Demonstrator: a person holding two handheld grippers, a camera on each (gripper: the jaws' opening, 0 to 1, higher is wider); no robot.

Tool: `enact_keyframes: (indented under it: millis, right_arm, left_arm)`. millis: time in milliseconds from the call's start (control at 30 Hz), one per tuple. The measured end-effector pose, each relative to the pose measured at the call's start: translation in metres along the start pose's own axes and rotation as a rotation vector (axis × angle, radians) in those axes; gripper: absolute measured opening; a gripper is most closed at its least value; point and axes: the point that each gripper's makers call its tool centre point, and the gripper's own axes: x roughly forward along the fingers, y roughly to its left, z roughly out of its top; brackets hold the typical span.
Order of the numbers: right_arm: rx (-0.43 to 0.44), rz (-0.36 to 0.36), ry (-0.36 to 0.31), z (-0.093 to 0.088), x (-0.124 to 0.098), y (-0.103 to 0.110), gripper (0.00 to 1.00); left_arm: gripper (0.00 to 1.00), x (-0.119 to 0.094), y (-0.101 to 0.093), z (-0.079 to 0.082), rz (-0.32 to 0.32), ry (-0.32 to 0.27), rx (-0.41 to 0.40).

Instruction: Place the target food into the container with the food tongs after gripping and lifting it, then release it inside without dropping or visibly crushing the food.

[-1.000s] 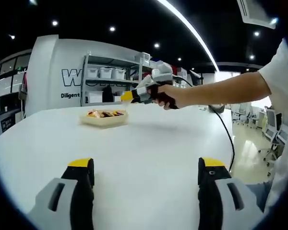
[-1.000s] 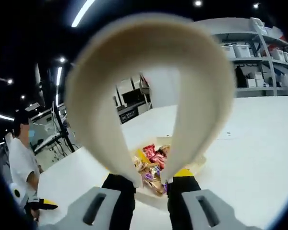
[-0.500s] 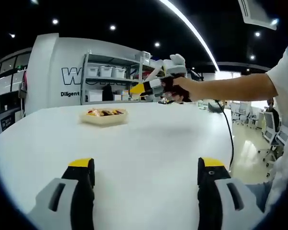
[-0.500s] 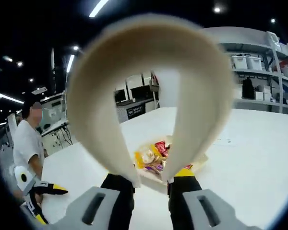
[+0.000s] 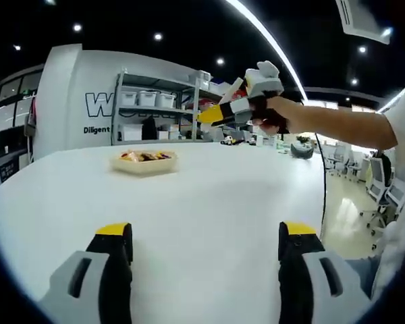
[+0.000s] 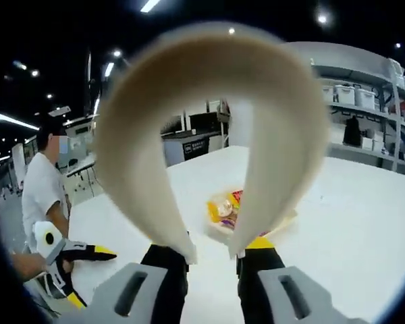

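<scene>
A shallow cream tray (image 5: pixel 145 164) of colourful wrapped snacks sits on the white table (image 5: pixel 209 196), far ahead of my left gripper (image 5: pixel 206 236). That gripper hovers low near the table's near edge, open and with nothing in it. My right gripper (image 5: pixel 219 115), held in a hand, hangs high above the table to the right of the tray. In the right gripper view the right gripper (image 6: pixel 212 253) is shut on cream food tongs (image 6: pixel 283 135), whose looped body arches across the view. The tray (image 6: pixel 224 210) shows through the loop, well below and apart from the tongs.
Shelves with white bins (image 5: pixel 148 101) stand behind the table. A person in a white shirt (image 6: pixel 40 192) stands at the table's side, holding the left gripper (image 6: pixel 71 260). Office chairs (image 5: pixel 381 196) are on the floor to the right. A cable (image 5: pixel 320 182) trails from the right hand.
The right gripper with the tongs has risen and drawn back to the right, away from the tray. The left gripper has stayed put and open.
</scene>
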Motion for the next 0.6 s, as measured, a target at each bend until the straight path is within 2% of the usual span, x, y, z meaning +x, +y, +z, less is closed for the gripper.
enact_keyframes:
  millis: [100,133,167,200,233,333,433,500,567,600]
  right_arm:
    - [0.028,0.019,-0.037,-0.001,-0.007,0.01,0.21]
    - [0.034,0.031,-0.026,-0.008,-0.009,0.016,0.21]
    - [0.024,0.024,-0.018,-0.011,-0.01,0.018,0.21]
    - [-0.033,-0.02,-0.007,-0.015,-0.013,0.013,0.21]
    - [-0.046,-0.035,-0.01,-0.016,-0.015,0.013,0.21]
    - [0.012,-0.037,-0.023,-0.019,-0.023,0.017,0.21]
    - [-0.008,-0.054,-0.028,-0.02,-0.032,0.016,0.21]
    - [-0.002,-0.055,-0.04,-0.021,-0.047,0.018,0.21]
    - [0.023,-0.049,-0.056,-0.021,-0.055,0.02,0.22]
    - [0.045,-0.047,-0.038,-0.027,-0.059,0.021,0.22]
  left_arm:
    - [0.87,0.0,-0.001,-0.001,-0.001,0.004,0.003]
    - [0.87,0.0,0.0,-0.001,-0.001,0.008,0.004]
    - [0.87,0.0,0.0,-0.001,-0.001,0.009,0.003]
    - [0.87,0.0,0.0,-0.002,-0.003,0.011,0.003]
    - [0.87,0.0,0.0,-0.002,-0.004,0.011,0.003]
    - [0.87,0.0,0.0,-0.001,-0.004,0.01,-0.002]
    - [0.87,0.0,0.0,-0.002,-0.006,0.014,-0.005]
    - [0.87,0.0,-0.001,-0.002,-0.009,0.015,-0.004]
    - [0.88,0.0,-0.001,-0.002,-0.011,0.02,-0.005]
    - [0.88,0.0,-0.001,-0.003,-0.014,0.021,-0.009]
